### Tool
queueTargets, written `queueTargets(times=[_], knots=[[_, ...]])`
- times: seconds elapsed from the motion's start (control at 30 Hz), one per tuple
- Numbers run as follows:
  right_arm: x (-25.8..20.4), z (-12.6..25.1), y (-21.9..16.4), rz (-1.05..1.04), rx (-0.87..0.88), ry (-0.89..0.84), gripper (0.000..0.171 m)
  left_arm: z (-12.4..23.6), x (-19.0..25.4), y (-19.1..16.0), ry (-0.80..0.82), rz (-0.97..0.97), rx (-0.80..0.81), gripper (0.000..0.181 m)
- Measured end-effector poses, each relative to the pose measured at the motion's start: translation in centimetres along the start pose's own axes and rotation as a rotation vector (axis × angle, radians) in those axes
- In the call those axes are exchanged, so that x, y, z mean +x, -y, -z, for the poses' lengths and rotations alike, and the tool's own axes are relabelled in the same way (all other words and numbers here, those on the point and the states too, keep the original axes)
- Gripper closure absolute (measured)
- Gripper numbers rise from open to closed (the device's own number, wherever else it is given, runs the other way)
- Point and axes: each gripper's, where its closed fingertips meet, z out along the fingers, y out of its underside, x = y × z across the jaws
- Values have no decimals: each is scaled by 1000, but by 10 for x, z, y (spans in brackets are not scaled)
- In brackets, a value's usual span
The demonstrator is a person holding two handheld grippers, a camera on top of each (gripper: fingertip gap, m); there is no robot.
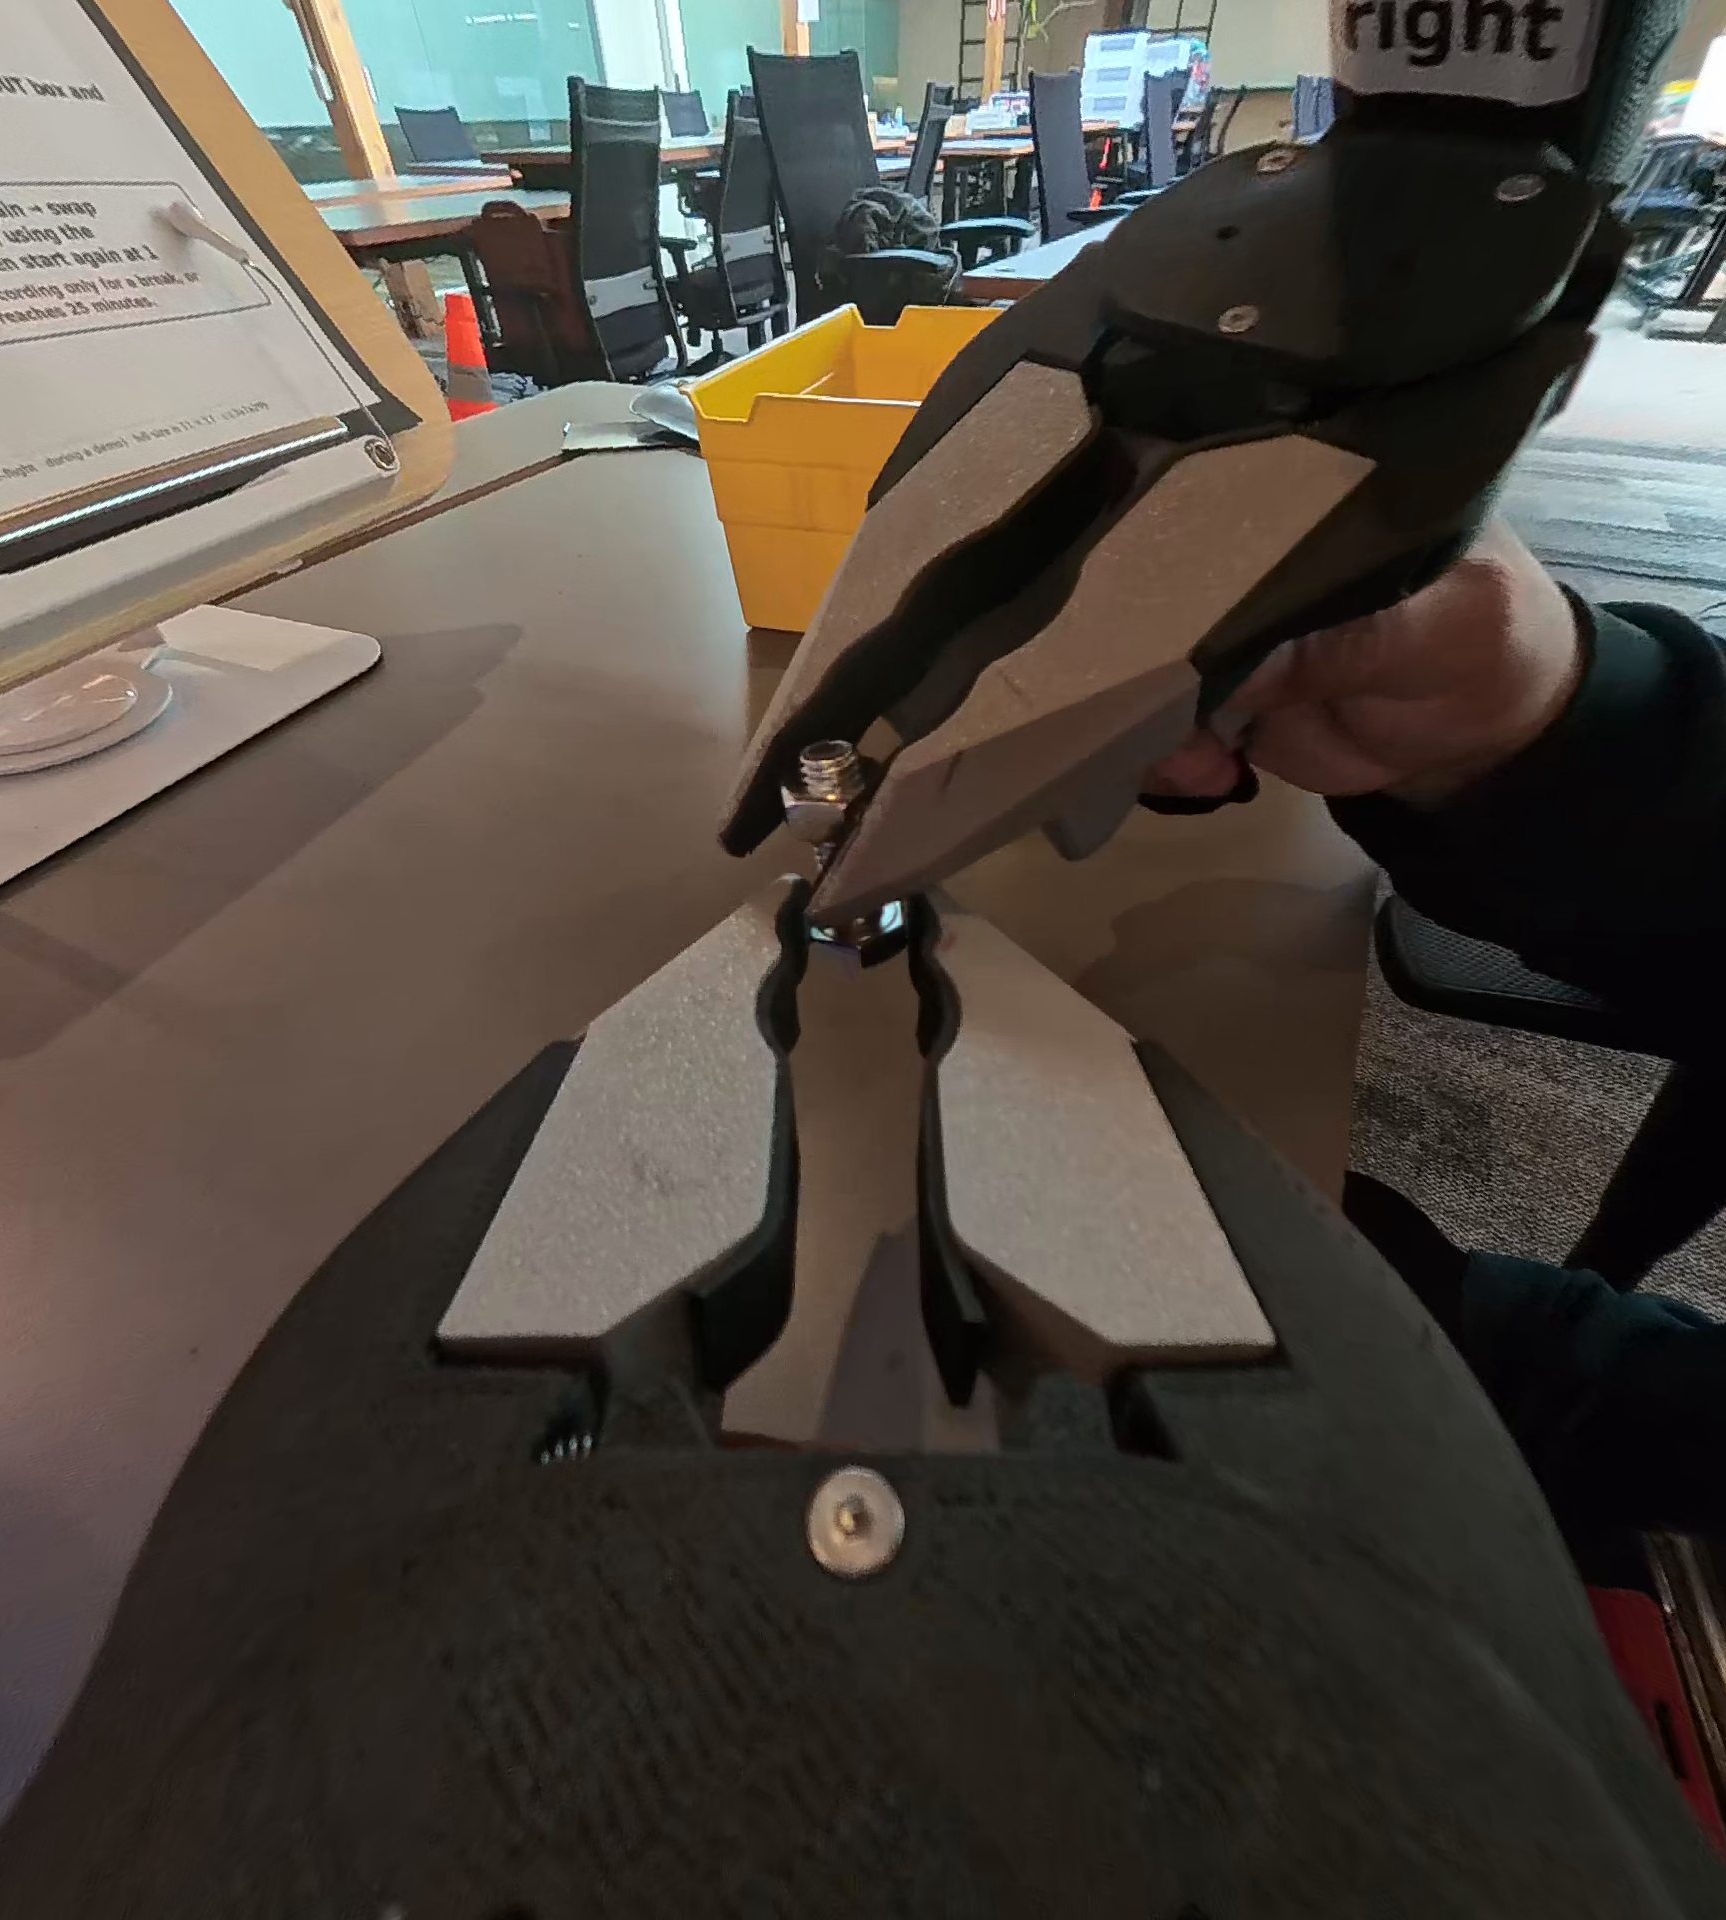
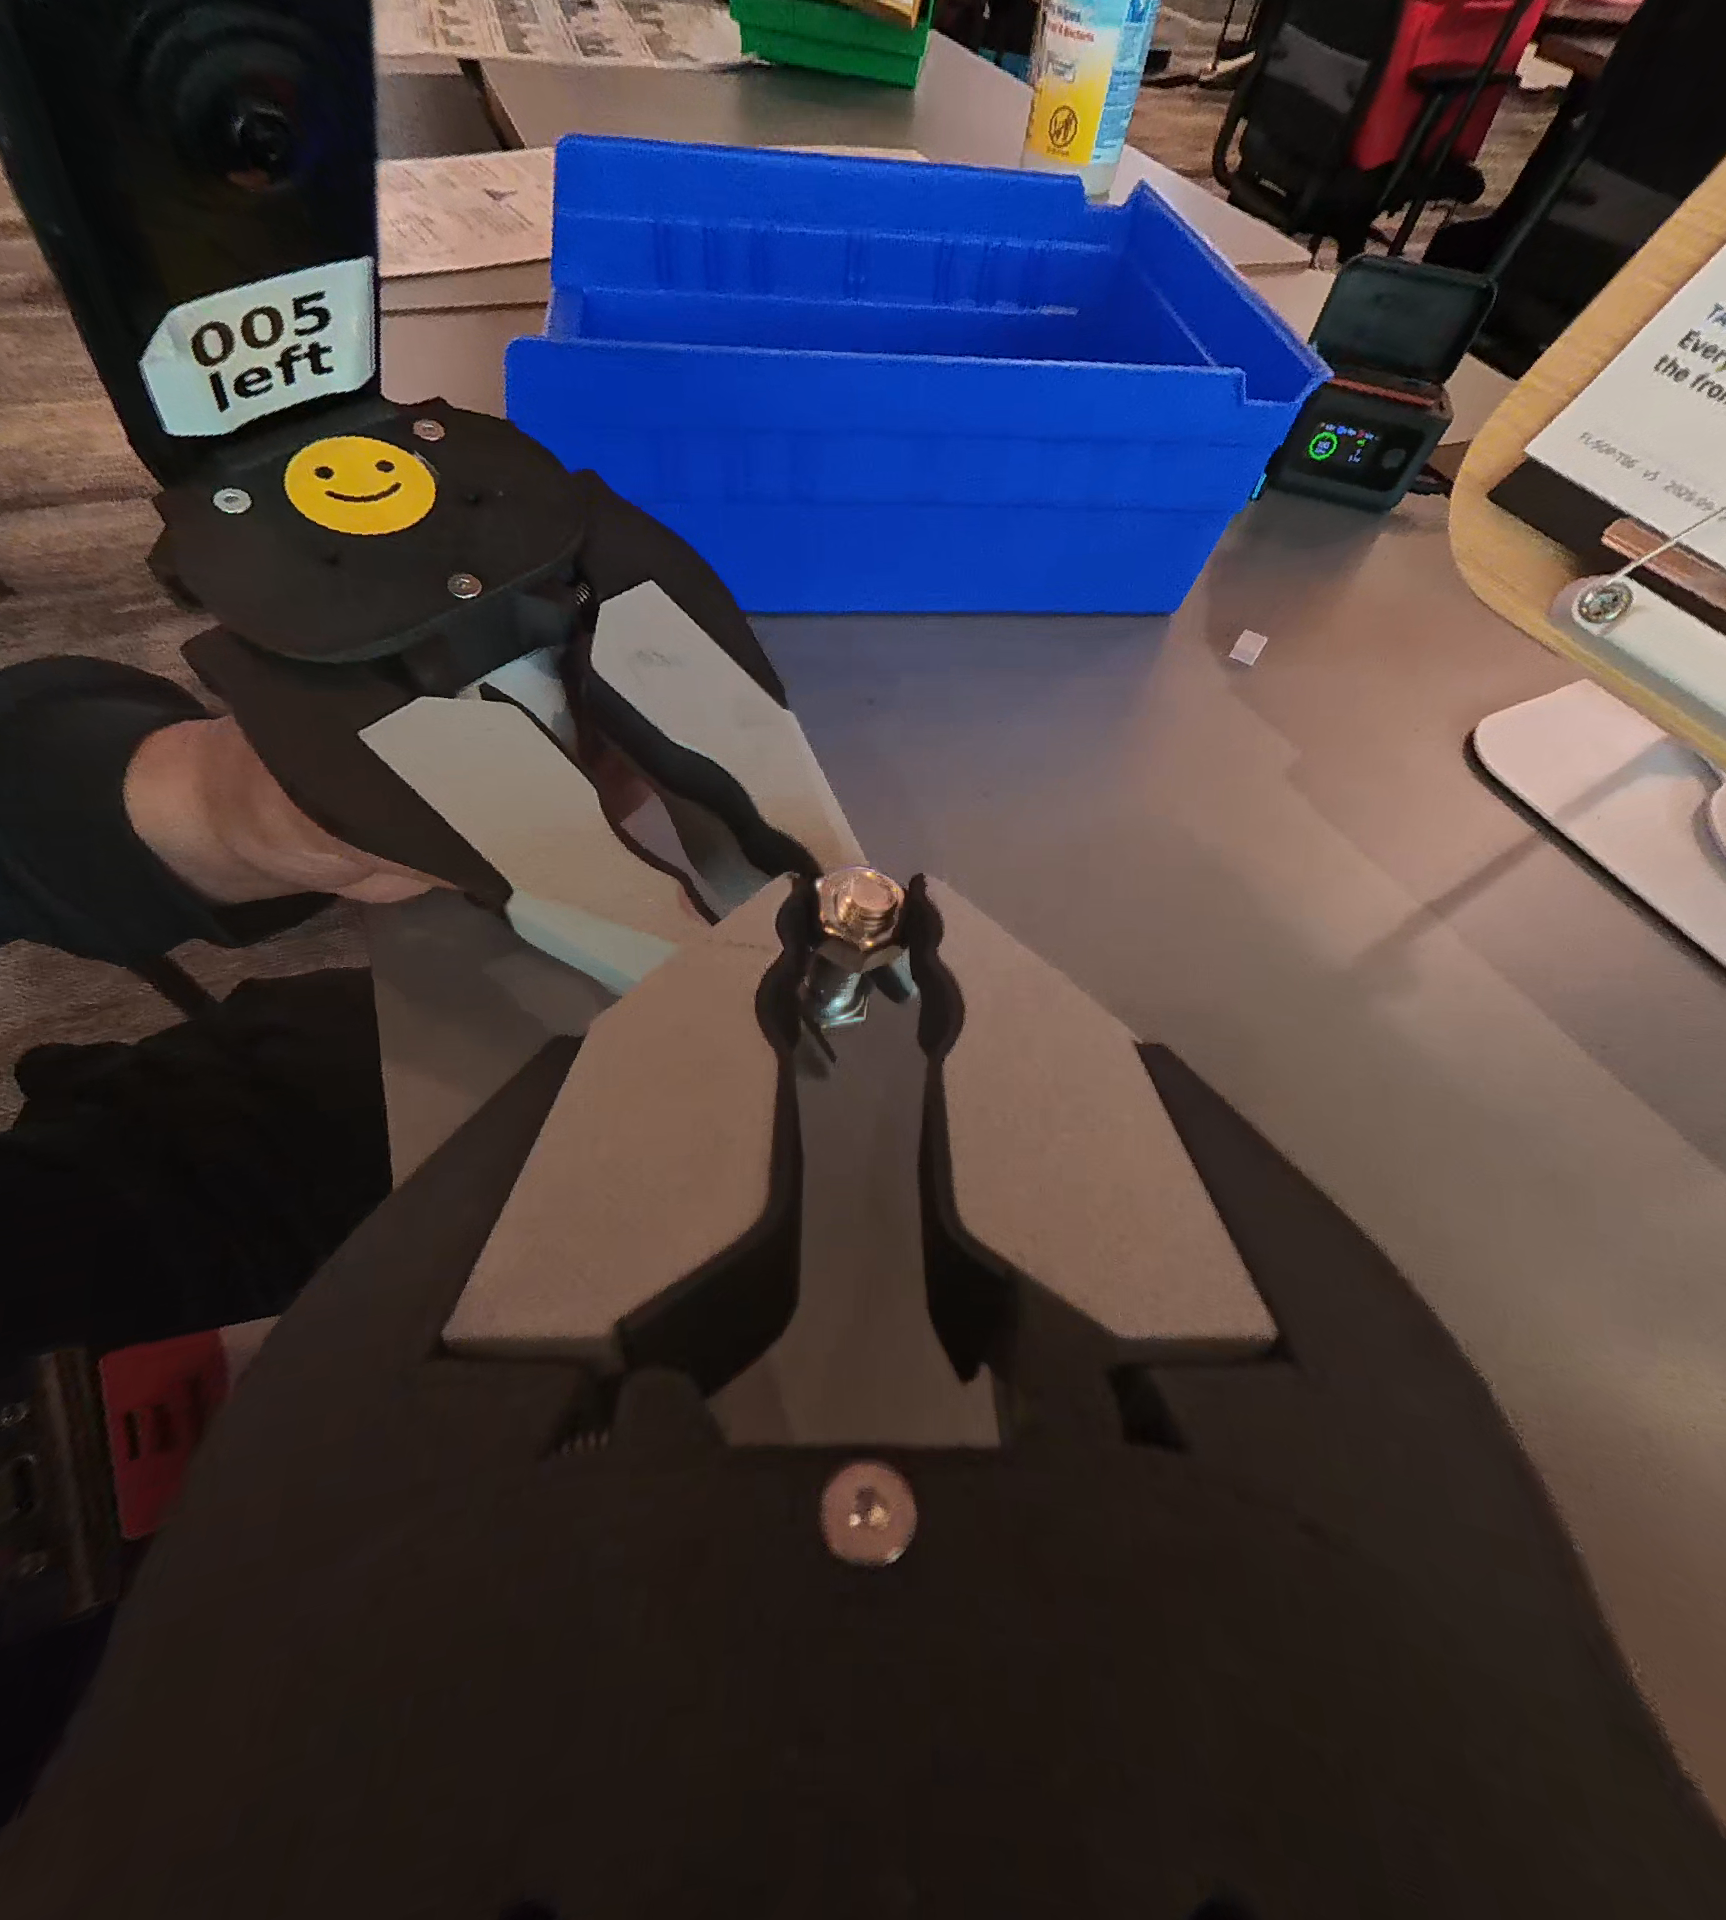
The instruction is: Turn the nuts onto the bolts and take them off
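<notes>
A silver bolt (image 1: 857,928) with a silver nut (image 1: 813,808) on its thread is held between both grippers above the brown table (image 1: 371,883). My left gripper (image 1: 857,920) is shut on the bolt's head. My right gripper (image 1: 791,847) comes down from the upper right and is shut on the nut, with the thread's end sticking out above it. In the right wrist view, my right gripper (image 2: 859,914) grips the nut (image 2: 854,938), the bolt's head (image 2: 841,1004) shows below it, and the left gripper (image 2: 765,883) reaches in from the left.
A yellow bin (image 1: 797,488) stands behind the grippers in the left wrist view. A blue bin (image 2: 890,468) stands behind them in the right wrist view, with a small screen device (image 2: 1358,447) beside it. An instruction sheet on a stand (image 1: 111,312) is at the table's side. Only a small space, under 4 cm, lies between the two pairs of fingers.
</notes>
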Motion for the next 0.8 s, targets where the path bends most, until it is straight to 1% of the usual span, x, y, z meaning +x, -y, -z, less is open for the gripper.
queueTargets(times=[0.1, 0.37, 0.57, 0.6, 0.7, 0.8], knots=[[-1, 3, 2, -15, 16, 22, 156, 2, 1, 3, -8, 8, 25, 165], [-2, 5, 1, -39, 15, 58, 156, 3, 2, 3, -45, 45, 22, 166], [0, 20, 14, -144, 103, 137, 159, 4, 0, 4, -38, 55, 35, 165], [1, 21, 13, -156, 105, 145, 159, 4, 0, 4, -32, 54, 37, 166], [0, 20, 10, -179, 97, 169, 149, 4, 0, 5, -33, 54, 37, 166], [-4, 15, 6, -191, 77, 201, 155, 4, 2, 5, -41, 47, 40, 166]])
